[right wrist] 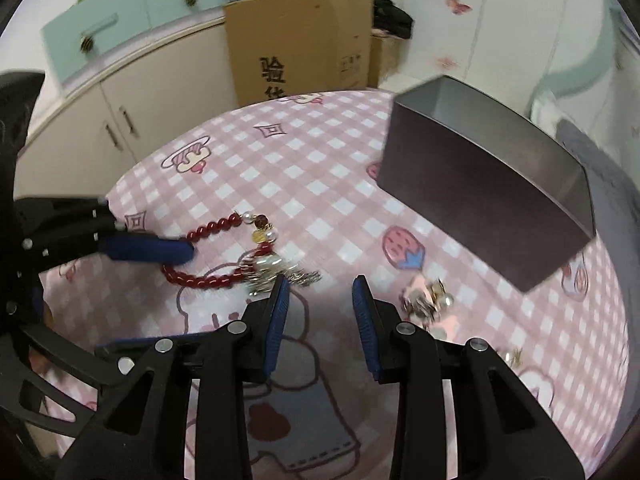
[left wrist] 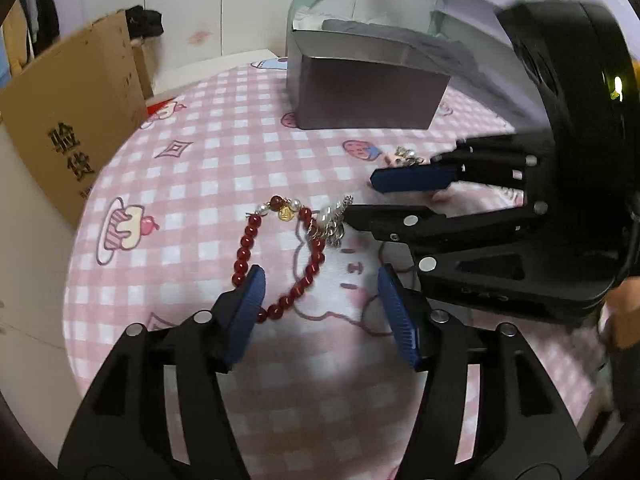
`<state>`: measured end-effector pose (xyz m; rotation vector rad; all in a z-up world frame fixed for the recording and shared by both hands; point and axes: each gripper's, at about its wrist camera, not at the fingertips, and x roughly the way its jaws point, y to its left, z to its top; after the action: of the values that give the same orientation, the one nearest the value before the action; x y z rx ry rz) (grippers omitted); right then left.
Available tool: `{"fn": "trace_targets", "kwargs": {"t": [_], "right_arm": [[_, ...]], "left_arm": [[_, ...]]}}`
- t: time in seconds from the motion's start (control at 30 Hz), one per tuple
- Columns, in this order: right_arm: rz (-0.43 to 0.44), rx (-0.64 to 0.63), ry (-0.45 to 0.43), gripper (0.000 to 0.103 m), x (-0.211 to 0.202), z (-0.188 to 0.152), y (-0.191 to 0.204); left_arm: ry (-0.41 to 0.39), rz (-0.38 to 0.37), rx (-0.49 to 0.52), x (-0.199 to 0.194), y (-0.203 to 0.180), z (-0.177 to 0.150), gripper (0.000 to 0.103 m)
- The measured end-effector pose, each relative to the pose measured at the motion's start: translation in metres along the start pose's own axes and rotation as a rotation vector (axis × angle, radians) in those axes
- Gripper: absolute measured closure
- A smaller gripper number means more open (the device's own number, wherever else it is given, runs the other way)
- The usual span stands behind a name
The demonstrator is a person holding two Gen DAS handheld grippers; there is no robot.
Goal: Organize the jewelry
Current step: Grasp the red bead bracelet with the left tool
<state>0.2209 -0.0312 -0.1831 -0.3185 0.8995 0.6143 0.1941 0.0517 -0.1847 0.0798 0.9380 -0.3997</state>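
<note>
**Beads and chains on the checked cloth**

My left gripper (left wrist: 320,312) hovers with jaws released; the ribbed blue pads straddle the lower loop of the red bead bracelet (left wrist: 280,256), which lies flat at centre frame, glossy round beads with pearls and a gold charm. A tangle of silver chain (left wrist: 334,222) touches its upper right side. My right gripper (right wrist: 320,312) is also unclenched, nothing between its pads. In its view, small metal pieces (right wrist: 426,300) sit lower right, and the open, smooth-walled grey box (right wrist: 492,184) stands upper right on the pink cloth (right wrist: 320,168).
</note>
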Motion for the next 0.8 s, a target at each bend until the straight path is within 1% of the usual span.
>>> {"fn": "trace_targets", "kwargs": {"t": [0.13,0.33,0.4,0.5,0.57,0.6,0.67,0.73,0.8], "right_arm": [[0.011,-0.08,0.008,0.07,0.005,0.006,0.007],[0.059,-0.191,0.019,0.069,0.008,0.014,0.017],[0.08,-0.23,0.018,0.069,0.007,0.017,0.021],[0.102,-0.259,0.023,0.069,0.009,0.02,0.025],[0.135,-0.25,0.042,0.069,0.015,0.02,0.025],[0.154,-0.246,0.041,0.074,0.016,0.02,0.025],[0.193,-0.254,0.041,0.092,0.016,0.018,0.029],[0.179,-0.266,0.038,0.096,0.013,0.015,0.034],[0.168,-0.242,0.035,0.097,0.011,0.012,0.033]], "left_arm": [[0.002,-0.004,0.011,-0.001,0.002,-0.001,0.045],[0.003,-0.02,0.008,-0.004,0.008,-0.004,0.045],[0.0,-0.015,0.004,-0.006,0.009,-0.006,0.045],[0.002,-0.009,0.005,-0.006,0.011,-0.007,0.045],[0.004,0.001,0.016,-0.005,0.011,-0.008,0.045],[0.001,0.002,0.017,-0.005,0.011,-0.008,0.045],[-0.005,-0.003,0.001,-0.006,0.012,-0.008,0.046],[-0.008,0.002,-0.015,-0.005,0.015,-0.007,0.051],[-0.009,0.001,-0.026,-0.005,0.018,-0.006,0.055]]}}
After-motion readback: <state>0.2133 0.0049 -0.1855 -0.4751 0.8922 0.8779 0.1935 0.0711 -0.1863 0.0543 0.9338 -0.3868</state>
